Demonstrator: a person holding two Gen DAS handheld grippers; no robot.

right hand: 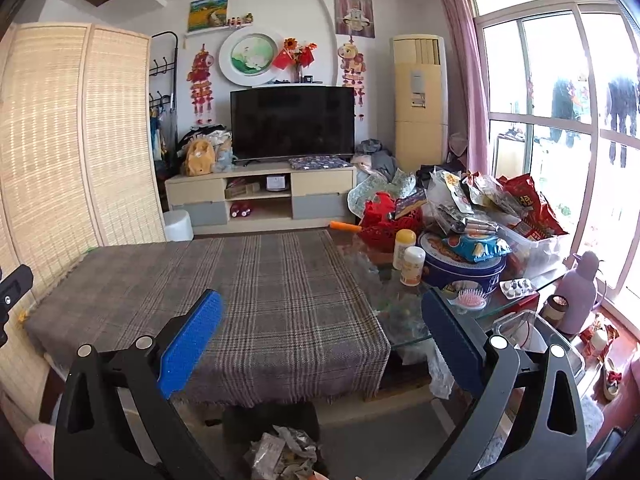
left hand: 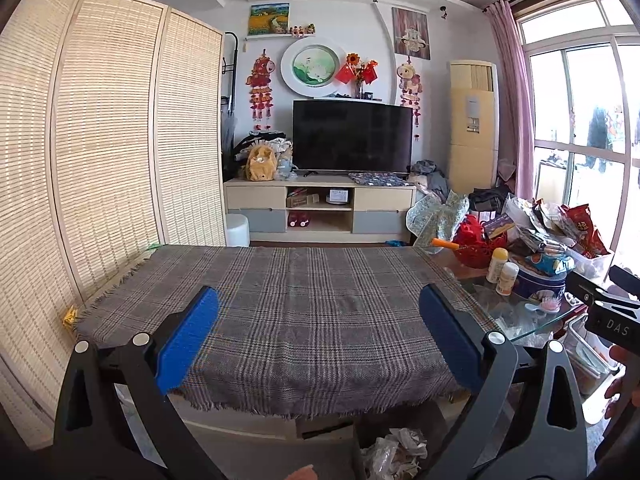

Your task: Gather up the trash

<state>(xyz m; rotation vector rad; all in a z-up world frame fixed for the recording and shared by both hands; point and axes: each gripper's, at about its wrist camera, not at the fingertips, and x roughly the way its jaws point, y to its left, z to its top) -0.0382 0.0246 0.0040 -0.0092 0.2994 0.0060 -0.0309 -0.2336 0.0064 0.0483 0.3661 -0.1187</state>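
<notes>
Crumpled paper and wrapper trash [left hand: 394,454] lies in a pile low in front of the table, below my left gripper [left hand: 320,320]; the right wrist view shows the same pile [right hand: 286,456]. Both grippers are open and empty, blue pads wide apart. My left gripper hovers above the near edge of the plaid cloth [left hand: 280,308]. My right gripper [right hand: 322,320] hovers over the cloth's right edge [right hand: 248,300] and the glass table [right hand: 404,308]. The right gripper's body [left hand: 608,308] shows at the right of the left wrist view.
The glass table's right side holds snack bags [right hand: 520,200], a blue tin [right hand: 464,268], two bottles [right hand: 412,266], a pink brush [right hand: 472,300] and blister packs [right hand: 518,286]. A bamboo screen [left hand: 100,140] stands left. A TV stand [left hand: 320,204] is beyond.
</notes>
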